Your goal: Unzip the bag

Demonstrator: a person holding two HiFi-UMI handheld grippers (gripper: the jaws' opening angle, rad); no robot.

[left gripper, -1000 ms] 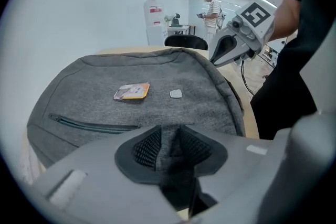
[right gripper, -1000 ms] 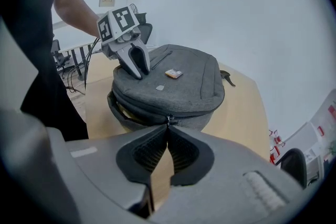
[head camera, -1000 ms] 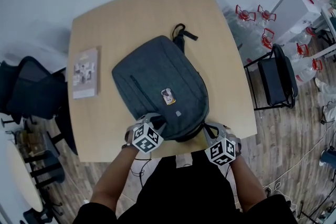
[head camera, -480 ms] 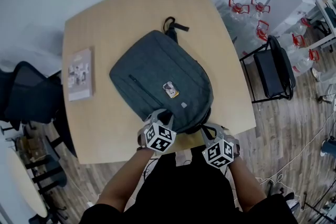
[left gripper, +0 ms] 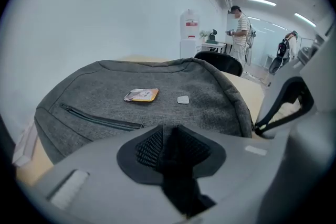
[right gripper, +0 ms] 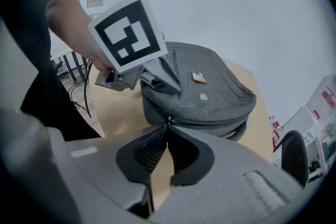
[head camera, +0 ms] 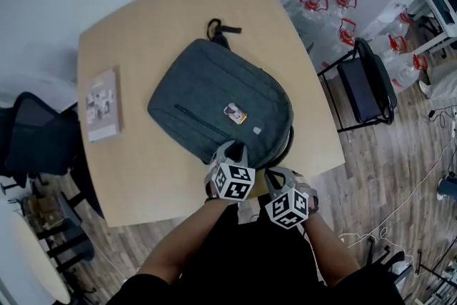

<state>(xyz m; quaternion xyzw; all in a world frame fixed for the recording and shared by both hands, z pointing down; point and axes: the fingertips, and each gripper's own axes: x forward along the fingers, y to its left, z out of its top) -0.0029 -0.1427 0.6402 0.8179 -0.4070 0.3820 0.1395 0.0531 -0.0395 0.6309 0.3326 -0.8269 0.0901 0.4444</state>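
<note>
1. Bag [head camera: 218, 107]: head view. Lying front-up on the wooden table [head camera: 143, 39], close to the edge nearest the person, carry loop pointing away. Noting a booklet [head camera: 102, 105] well apart on the table's left side, and a dark chair [head camera: 364, 86] standing off the right edge. Finding the left gripper [head camera: 234, 151] resting at the bag's near rim, and the right gripper [head camera: 273, 175] just beside it at the near right corner.
2. Left gripper view. Looking across the bag's grey front, with a slanted pocket zip [left gripper: 100, 119] and a small orange-edged tag [left gripper: 142, 95] lying ahead. Recording the jaws standing a little apart, having just been closing. Seeing only a dark band between the pads [left gripper: 148, 145], and failing to determine whether cloth or shadow.
3. Right gripper view. Finding the jaw tips pressed together, pinching the zip pull [right gripper: 168, 121] on the seam running round the bag's side. Seeing the zip line to the right of the pull lying closed. Noting the left gripper resting on the bag's top face just above that seam.
</note>
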